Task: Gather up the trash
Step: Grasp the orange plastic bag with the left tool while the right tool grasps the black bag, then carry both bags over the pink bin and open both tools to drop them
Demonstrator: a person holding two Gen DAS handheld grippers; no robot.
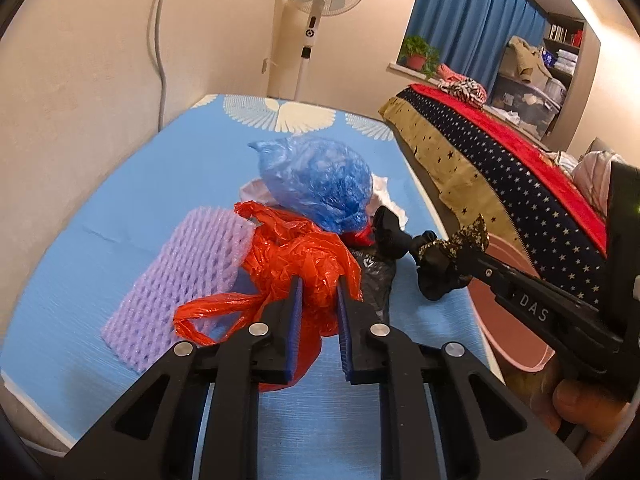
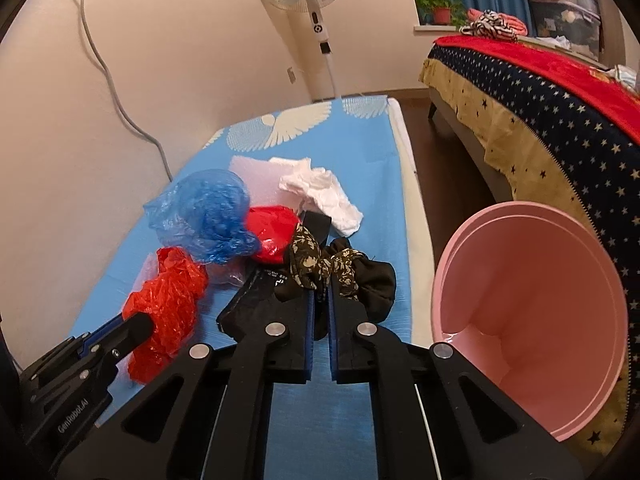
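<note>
On the blue mat [image 2: 352, 152] a heap of rubbish sits near the wall. The left gripper [image 1: 319, 280] has its jaws pinched on a crumpled red plastic bag [image 1: 296, 256], which lies against a lilac foam fruit net [image 1: 188, 272]. The right gripper [image 2: 320, 286] has its jaws squeezed nearly together on a black cloth with a gold floral print [image 2: 320, 264] (a scrunched bit of fabric, by the look of it). Behind them lie a blue plastic bag [image 2: 208, 216] and a wad of white tissue [image 2: 324, 192]. A pink bucket [image 2: 532, 320] stands tipped at the mat's right edge, beside the star-patterned bedspread [image 2: 560, 128].
</note>
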